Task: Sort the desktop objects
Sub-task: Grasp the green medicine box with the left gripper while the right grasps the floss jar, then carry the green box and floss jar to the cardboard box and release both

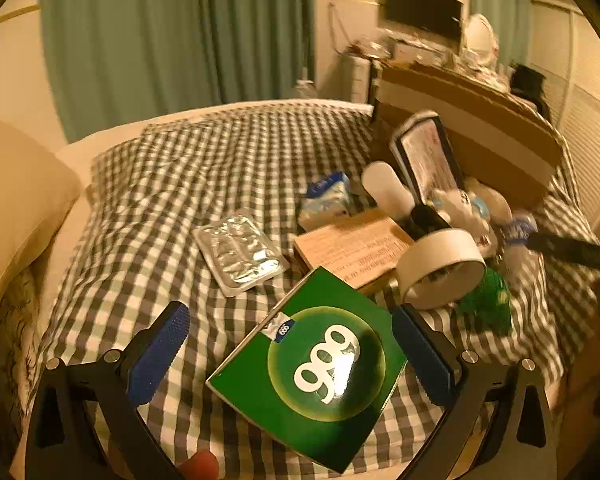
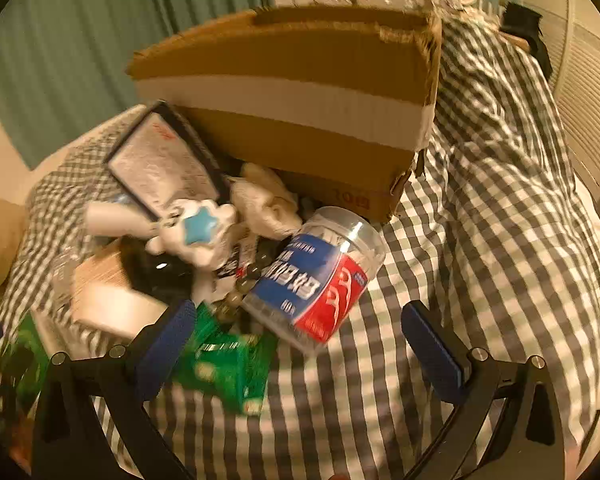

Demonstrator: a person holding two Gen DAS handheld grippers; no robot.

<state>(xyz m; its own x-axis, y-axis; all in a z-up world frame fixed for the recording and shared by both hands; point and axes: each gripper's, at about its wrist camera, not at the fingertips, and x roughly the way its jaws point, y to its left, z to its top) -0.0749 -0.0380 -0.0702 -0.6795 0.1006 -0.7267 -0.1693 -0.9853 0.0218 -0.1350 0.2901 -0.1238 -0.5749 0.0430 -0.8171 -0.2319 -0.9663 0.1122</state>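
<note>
Cloth, card, foil and plastic on a bed

The glossy green cardboard box (image 1: 308,364) reflects light; crinkled silver foil blister pack (image 1: 240,254) shines; checked cotton bedsheet (image 1: 188,168) looks matt; clear plastic jar (image 2: 320,272); rough brown corrugated carton (image 2: 300,96).

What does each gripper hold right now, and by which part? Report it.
Nothing is held. The left gripper is open around the green box, its fingers clear of the edges. The right gripper is open, short of the clear jar.

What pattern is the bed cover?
Dark-and-white gingham check on the bed cover, clearest in the left wrist view.
</note>
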